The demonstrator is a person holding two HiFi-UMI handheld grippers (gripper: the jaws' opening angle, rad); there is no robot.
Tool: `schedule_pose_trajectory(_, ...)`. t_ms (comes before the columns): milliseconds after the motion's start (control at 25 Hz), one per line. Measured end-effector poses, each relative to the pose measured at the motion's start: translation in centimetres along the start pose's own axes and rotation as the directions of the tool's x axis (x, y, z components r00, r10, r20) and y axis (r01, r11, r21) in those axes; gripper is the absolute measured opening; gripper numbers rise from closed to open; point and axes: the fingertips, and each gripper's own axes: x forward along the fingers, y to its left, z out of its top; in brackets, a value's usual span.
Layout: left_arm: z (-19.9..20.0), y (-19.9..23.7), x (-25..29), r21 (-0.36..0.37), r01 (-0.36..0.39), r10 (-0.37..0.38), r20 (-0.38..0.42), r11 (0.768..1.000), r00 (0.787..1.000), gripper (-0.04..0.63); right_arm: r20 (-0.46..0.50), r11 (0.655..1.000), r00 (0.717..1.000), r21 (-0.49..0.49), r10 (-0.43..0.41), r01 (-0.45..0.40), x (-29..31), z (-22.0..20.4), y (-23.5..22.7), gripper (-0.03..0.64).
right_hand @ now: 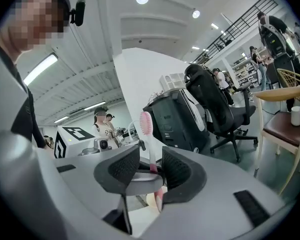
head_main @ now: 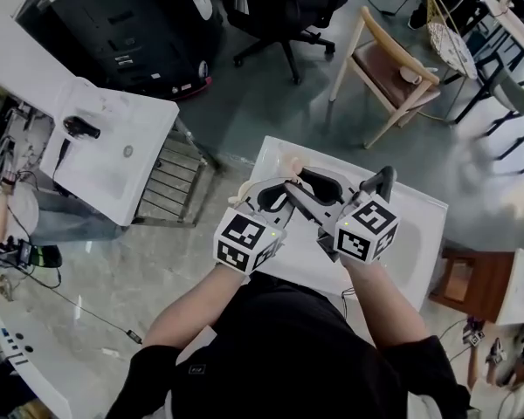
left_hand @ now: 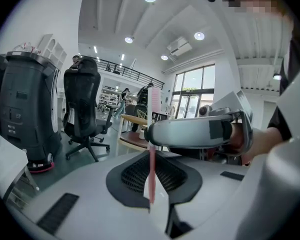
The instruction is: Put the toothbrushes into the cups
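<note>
Toothbrush (left_hand: pixel 151 154): pink handle; in the right tool view its head is pink with whitish bristles.
My left tool (left_hand: pixel 152 170): pale grey shell, black ribbed pads.
My right tool (right_hand: pixel 150 173): the same grey and black.
Marker cubes (head_main: pixel 247 239): white faces, black square patterns.
Bench (head_main: pixel 419 225): white.
My sleeves (head_main: pixel 157 365): black.
Upper right of the head view: chair (head_main: pixel 393 68), pale wood frame, brown seat.
Top centre: office chair (head_main: pixel 279 7), black.

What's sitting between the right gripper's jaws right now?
A pink plastic toothbrush, bristle head up, stands between the right gripper's open jaws. The left gripper clamps its handle, and that gripper's grey tip covers part of the handle.
</note>
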Motion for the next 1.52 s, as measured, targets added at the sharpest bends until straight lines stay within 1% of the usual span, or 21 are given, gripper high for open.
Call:
schedule_pose_trajectory(120, -0.2, 0.1, -0.6, 0.019, 0.011, -0.011, -0.006, 1.000, 1.000, 0.038, -0.003, 1.000, 1.000, -0.011, -0.008, 0.008, 0.3, 0.2, 0.5, 0.134)
schedule_pose_trajectory(240, -0.2, 0.4, -1.2, 0.012, 0.020, -0.020, 0.003, 1.000, 1.000, 0.038, -0.002, 1.000, 1.000, -0.024, -0.001, 0.001, 0.9, -0.1, 0.9, 0.106)
schedule_pose_trajectory(320, -0.2, 0.3, -1.5, 0.004, 0.041, -0.041, 0.006, 0.999, 0.999, 0.038, -0.007, 1.000, 1.000, -0.031, -0.004, 0.004, 1.1, -0.1, 1.3, 0.085)
schedule_pose_trajectory(400, -0.1, 0.1, -1.6, -0.003, 0.073, -0.073, 0.005, 0.997, 0.997, 0.038, -0.005, 0.999, 1.000, -0.035, -0.006, 0.006, 1.1, 0.1, 1.4, 0.050)
schedule_pose_trajectory(520, 0.1, 0.2, -1.8, 0.004, 0.105, -0.105, 0.008, 0.994, 0.994, 0.038, -0.003, 1.000, 1.000, -0.027, 0.008, -0.008, 1.2, 0.3, 1.5, 0.044)
schedule_pose_trajectory(680, 0.5, 0.3, -2.2, -0.003, 0.125, -0.125, 0.028, 0.992, 0.992, 0.038, 0.003, 0.999, 1.000, -0.041, 0.028, -0.028, 1.3, 0.6, 1.8, 0.041)
schedule_pose_trajectory(760, 0.6, 0.5, -2.4, -0.011, 0.118, -0.118, 0.035, 0.993, 0.992, 0.050, 0.017, 0.998, 0.999, -0.047, 0.030, -0.029, 1.2, 0.9, 2.0, 0.040)
schedule_pose_trajectory(880, 0.5, 1.2, -2.8, -0.010, 0.097, -0.097, 0.035, 0.995, 0.995, 0.108, 0.044, 0.998, 0.999, -0.054, 0.015, -0.012, 0.9, 1.9, 1.6, 0.040)
schedule_pose_trajectory(960, 0.7, 1.7, -3.3, -0.014, 0.083, -0.082, 0.045, 0.996, 0.996, 0.118, 0.059, 0.998, 0.998, -0.059, 0.007, -0.003, 0.6, 2.6, 1.0, 0.040)
schedule_pose_trajectory(1120, 0.9, 3.1, -4.5, -0.032, 0.049, -0.046, 0.073, 0.998, 0.996, 0.118, 0.073, 0.998, 0.997, -0.048, -0.028, 0.031, -0.1, 3.3, -0.2, 0.040)
schedule_pose_trajectory(1280, 0.6, 4.6, -5.6, -0.044, 0.016, -0.012, 0.079, 0.999, 0.997, 0.117, 0.070, 0.998, 0.996, -0.043, -0.046, 0.049, -0.1, 3.1, -0.7, 0.040)
schedule_pose_trajectory(1440, 0.8, 5.7, -6.5, -0.041, -0.022, 0.025, 0.089, 0.999, 0.996, 0.102, 0.066, 0.998, 0.997, -0.037, -0.049, 0.052, -0.1, 2.4, -1.3, 0.040)
schedule_pose_trajectory(1520, 1.0, 5.8, -6.9, -0.026, -0.039, 0.042, 0.099, 0.999, 0.994, 0.074, 0.057, 0.998, 0.997, -0.033, -0.058, 0.060, 0.0, 2.0, -1.7, 0.040)
